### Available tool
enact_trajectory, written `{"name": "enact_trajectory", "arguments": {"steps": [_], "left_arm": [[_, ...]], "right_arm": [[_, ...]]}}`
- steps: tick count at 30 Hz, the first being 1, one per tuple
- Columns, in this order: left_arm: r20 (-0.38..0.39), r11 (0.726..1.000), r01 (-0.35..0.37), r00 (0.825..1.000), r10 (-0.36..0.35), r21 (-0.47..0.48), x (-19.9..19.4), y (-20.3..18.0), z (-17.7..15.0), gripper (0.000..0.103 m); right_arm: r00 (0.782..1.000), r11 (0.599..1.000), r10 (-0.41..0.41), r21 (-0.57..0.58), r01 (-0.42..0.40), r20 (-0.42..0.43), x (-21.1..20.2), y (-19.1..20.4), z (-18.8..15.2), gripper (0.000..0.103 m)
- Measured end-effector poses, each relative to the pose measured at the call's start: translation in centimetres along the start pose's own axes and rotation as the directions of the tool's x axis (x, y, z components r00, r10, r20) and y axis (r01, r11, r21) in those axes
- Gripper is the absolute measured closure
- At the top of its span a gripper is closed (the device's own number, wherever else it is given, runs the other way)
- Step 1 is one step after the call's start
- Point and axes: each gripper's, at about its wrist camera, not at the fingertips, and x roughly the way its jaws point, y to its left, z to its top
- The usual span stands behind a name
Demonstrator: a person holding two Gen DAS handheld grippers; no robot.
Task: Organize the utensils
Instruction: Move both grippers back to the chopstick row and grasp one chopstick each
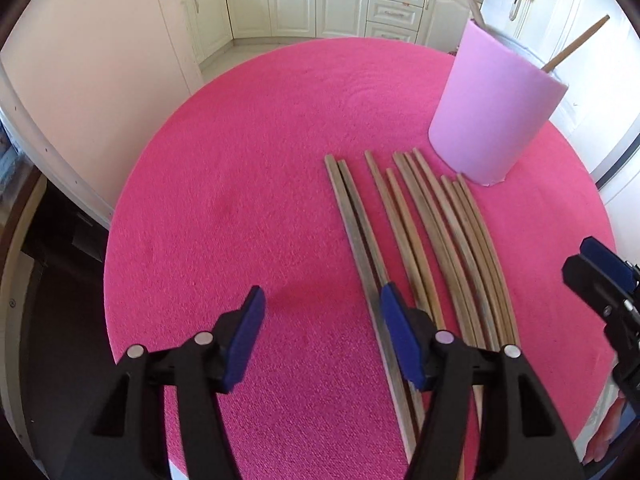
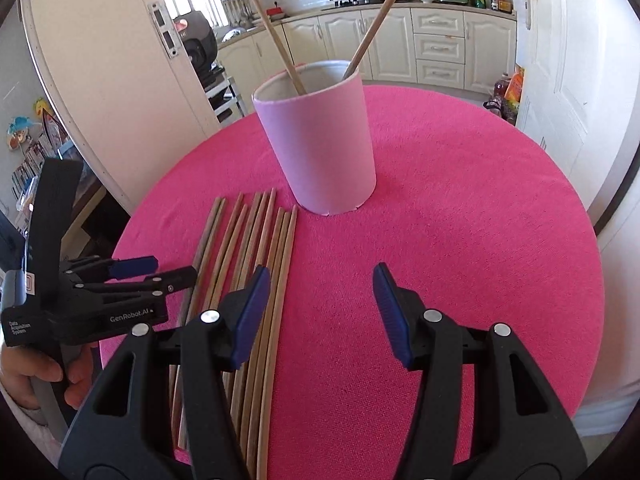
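Chopsticks [image 2: 256, 280] are lying in a loose row on the pink tablecloth [image 2: 460, 240], their far ends reaching just short of the pink holder [image 2: 320, 140], which is serving here as the reference point. Two chopsticks are already standing inside the pink holder, leaning against its rim; this suggests the sorting is under way, with the larger share remaining on the cloth.

The right gripper [image 2: 320, 312] is hovering on the near side of the pink holder, with its fingers spread wide and nothing between them. Its left finger is overlapping the outermost chopsticks of the row, probably in readiness for a pick, though contact cannot be confirmed from this angle.

The left gripper [image 1: 320, 328] is hovering further from the pink holder, beside the row's opposite edge. Its fingers are likewise held well apart and empty, the right one passing over the two outlying chopsticks.

The parallel layout is leaving each chopstick reachable from the near end. The thin, close-set chopsticks are likely to make isolating a single one awkward, and a neighbour could roll when one is lifted.
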Motion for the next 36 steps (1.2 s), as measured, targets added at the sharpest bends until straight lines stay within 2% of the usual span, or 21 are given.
{"name": "enact_trajectory", "arguments": {"steps": [4, 5, 6, 8, 12, 19, 21, 25, 31, 34, 36], "left_arm": [[-0.003, 0.999, 0.013, 1.0, -0.013, 0.046, -0.1, -1.3, -0.1, 0.07], [-0.004, 0.998, 0.016, 1.0, -0.016, 0.054, -0.1, -1.3, -0.1, 0.073], [-0.013, 0.998, 0.017, 1.0, -0.017, 0.054, 0.0, -1.1, -0.2, 0.074], [-0.044, 0.997, 0.066, 0.997, -0.065, 0.028, 0.6, -0.6, -0.2, 0.075], [-0.035, 0.997, 0.039, 0.999, -0.037, 0.061, 0.3, -1.0, -0.6, 0.075], [-0.036, 0.998, 0.043, 0.998, -0.042, 0.042, 0.2, -1.3, -0.4, 0.075], [-0.034, 0.998, 0.045, 0.998, -0.044, 0.038, 0.1, -1.2, -0.7, 0.076], [-0.028, 0.998, 0.048, 0.998, -0.047, 0.028, 0.1, -0.4, -0.4, 0.08], [-0.028, 0.998, 0.061, 0.998, -0.061, -0.003, 0.1, 0.7, -0.2, 0.089], [-0.024, 0.998, 0.061, 0.998, -0.062, -0.011, 0.1, 1.0, -0.1, 0.091], [-0.02, 0.997, 0.071, 0.997, -0.071, -0.025, 0.1, 1.3, -0.1, 0.093]], "right_arm": [[0.996, 0.999, -0.009, -0.031, 0.006, -0.083, 1.3, 0.5, -0.1, 0.05], [0.995, 0.999, -0.007, -0.034, 0.004, -0.101, 1.5, 0.5, -0.1, 0.05], [0.993, 0.999, -0.007, -0.04, 0.002, -0.122, 1.8, 0.6, -0.1, 0.05], [0.988, 0.999, 0.0, -0.047, -0.007, -0.155, 2.2, 0.6, -0.1, 0.05], [0.976, 0.999, 0.012, -0.039, -0.021, -0.219, 3.2, 0.4, 0.2, 0.069], [0.968, 0.998, 0.029, -0.044, -0.041, -0.248, 3.2, 0.7, 0.7, 0.071], [0.964, 0.997, 0.024, -0.059, -0.041, -0.264, 3.3, 1.0, 0.6, 0.075], [0.953, 0.996, 0.009, -0.085, -0.036, -0.301, 4.2, 2.0, 0.6, 0.078], [0.939, 0.988, -0.066, -0.154, 0.014, -0.339, 5.3, 4.0, 0.9, 0.079], [0.931, 0.968, -0.147, -0.244, 0.065, -0.333, 5.7, 5.3, 0.8, 0.081], [0.93, 0.962, -0.153, -0.264, 0.063, -0.334, 5.7, 5.5, 0.8, 0.085]]}}
